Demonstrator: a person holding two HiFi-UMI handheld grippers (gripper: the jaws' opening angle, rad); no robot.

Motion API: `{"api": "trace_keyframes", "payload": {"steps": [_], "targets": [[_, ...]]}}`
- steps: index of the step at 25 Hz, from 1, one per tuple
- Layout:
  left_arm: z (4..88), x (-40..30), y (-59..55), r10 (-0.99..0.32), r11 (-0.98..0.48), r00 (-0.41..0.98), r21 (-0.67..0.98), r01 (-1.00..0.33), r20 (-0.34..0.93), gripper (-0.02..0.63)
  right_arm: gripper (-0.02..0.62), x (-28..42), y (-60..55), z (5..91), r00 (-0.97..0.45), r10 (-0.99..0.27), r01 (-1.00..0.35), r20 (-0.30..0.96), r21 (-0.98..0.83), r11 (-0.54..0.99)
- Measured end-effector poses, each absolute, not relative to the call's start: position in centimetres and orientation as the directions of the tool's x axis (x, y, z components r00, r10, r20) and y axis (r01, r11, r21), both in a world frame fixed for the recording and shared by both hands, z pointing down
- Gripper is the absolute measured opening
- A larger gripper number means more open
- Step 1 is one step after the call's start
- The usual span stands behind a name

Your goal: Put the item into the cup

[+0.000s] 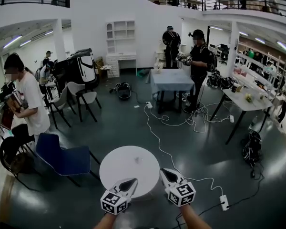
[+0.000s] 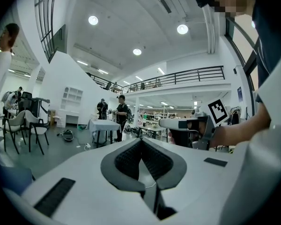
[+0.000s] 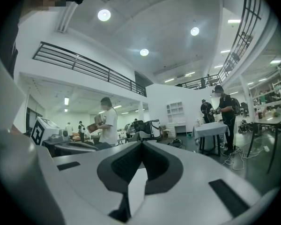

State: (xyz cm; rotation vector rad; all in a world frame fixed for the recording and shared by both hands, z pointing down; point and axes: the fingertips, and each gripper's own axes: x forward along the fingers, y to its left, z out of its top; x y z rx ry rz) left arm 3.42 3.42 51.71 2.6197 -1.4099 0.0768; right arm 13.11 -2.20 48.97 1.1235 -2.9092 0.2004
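Observation:
A round white table (image 1: 119, 171) stands just ahead of me in the head view. Near its middle sits a small pale thing (image 1: 137, 160), too faint to tell what it is. Neither a cup nor an item can be told apart. My left gripper (image 1: 132, 180) hovers over the table's near edge, its jaws shut and empty. My right gripper (image 1: 163, 171) hangs beside it at the table's right edge, also shut with nothing in it. The left gripper view shows shut jaws (image 2: 141, 139) pointed level into the room, with the right gripper (image 2: 187, 124) alongside. The right gripper view shows its own jaws (image 3: 141, 143) closed.
A blue chair (image 1: 62, 157) stands left of the table. A white cable (image 1: 157, 137) runs across the floor to a power strip (image 1: 224, 202) at the right. Further off are a cloth-covered table (image 1: 171, 80), a long table (image 1: 245, 101), chairs and several people.

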Motion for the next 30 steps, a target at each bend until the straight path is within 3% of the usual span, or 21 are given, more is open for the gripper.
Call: {"api": "trace_keyframes", "payload": {"steps": [30], "targets": [[47.9, -5.6, 5.4, -0.795, -0.591, 0.599, 0.103, -0.8, 0.092, 0.015, 0.015, 4.2, 1.0, 45.3, -0.713, -0.699, -0.7, 0.045, -0.084, 0.709]]}}
